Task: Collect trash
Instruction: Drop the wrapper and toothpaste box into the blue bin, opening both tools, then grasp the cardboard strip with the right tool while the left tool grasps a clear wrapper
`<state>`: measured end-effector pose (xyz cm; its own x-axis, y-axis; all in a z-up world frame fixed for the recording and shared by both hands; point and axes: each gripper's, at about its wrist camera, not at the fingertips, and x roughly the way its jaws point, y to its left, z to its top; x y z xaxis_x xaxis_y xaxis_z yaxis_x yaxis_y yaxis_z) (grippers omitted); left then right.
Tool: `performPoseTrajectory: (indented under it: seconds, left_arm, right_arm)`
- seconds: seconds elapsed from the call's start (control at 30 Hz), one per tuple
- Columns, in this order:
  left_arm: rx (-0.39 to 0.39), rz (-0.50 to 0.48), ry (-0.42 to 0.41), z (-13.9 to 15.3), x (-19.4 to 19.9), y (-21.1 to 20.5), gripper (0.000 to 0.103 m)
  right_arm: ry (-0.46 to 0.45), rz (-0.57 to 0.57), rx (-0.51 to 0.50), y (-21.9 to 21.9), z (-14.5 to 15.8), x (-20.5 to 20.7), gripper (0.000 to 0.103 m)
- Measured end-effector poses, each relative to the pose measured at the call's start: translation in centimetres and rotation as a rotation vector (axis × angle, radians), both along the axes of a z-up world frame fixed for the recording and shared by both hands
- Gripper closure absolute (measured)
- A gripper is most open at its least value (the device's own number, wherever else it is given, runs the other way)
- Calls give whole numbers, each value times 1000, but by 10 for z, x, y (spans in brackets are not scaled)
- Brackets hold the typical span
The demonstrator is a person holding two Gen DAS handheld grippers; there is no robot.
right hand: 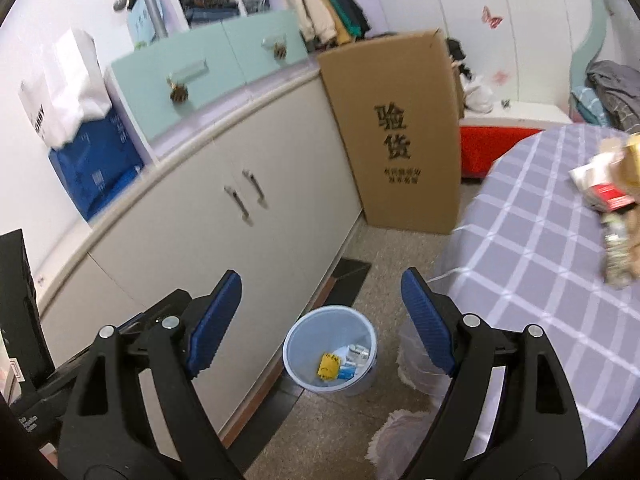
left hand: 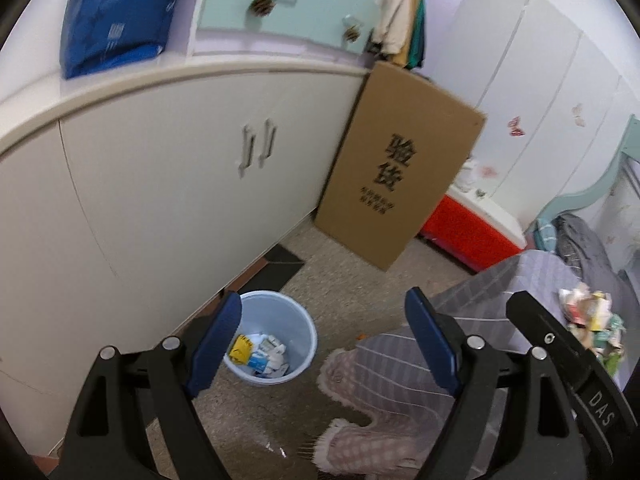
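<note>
Trash remaining to be collected lies in a crumpled pile of wrappers and cartons (right hand: 612, 208) on the bench (right hand: 540, 280) with the grey checked cloth, near its far right edge, while some pieces (right hand: 340, 364) already sit in the pale blue bin (right hand: 294, 340) on the floor beside the white cabinet (right hand: 200, 240). Both tools hover above the floor with nothing between their blue pads: the left hand-held gripper (left hand: 324, 340) is spread wide and empty, and the right hand-held gripper (right hand: 322, 320) likewise stands wide apart and empty. From either one the pile lies up and off to the right, so the coming reach probably turns on swinging rightward over the bench; the right hand-held gripper appears the nearer. The pile is blurred and shows no clear long axis. The right wrist view shows the bench top broadly, with a red-and-white carton in the heap; the left wrist view instead shows the pink slippers (left hand: 360, 400) on the floor and the other tool's black frame at its right edge.
</note>
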<state>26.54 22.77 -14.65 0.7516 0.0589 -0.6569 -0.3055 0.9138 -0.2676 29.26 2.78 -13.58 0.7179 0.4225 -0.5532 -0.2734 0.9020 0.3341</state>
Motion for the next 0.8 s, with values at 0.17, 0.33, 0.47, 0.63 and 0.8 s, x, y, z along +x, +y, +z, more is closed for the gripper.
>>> performPoseTrajectory:
  seconds: [0.17,0.33,0.47,0.63,0.8]
  left_arm:
    - [21,-68,-42,25,-14,-47,21]
    - [54,-158,-41,35,-16,-106,20]
    - [55,-240,-15,33,-11,-153,20]
    - [65,-321,23,27,-5,-204,20]
    - [87,-354,50,24,-2,-233,20]
  right_arm:
    - [-36,-61,24,-53,21,-24,22]
    - [-45,-160,29,-120,29,-47,20]
    - [-27,-263,2,-174,27,-58,19]
    - [44,-446,-67,-246,10,-66,17]
    - [164,-448,-122,-273,-14,-53,17]
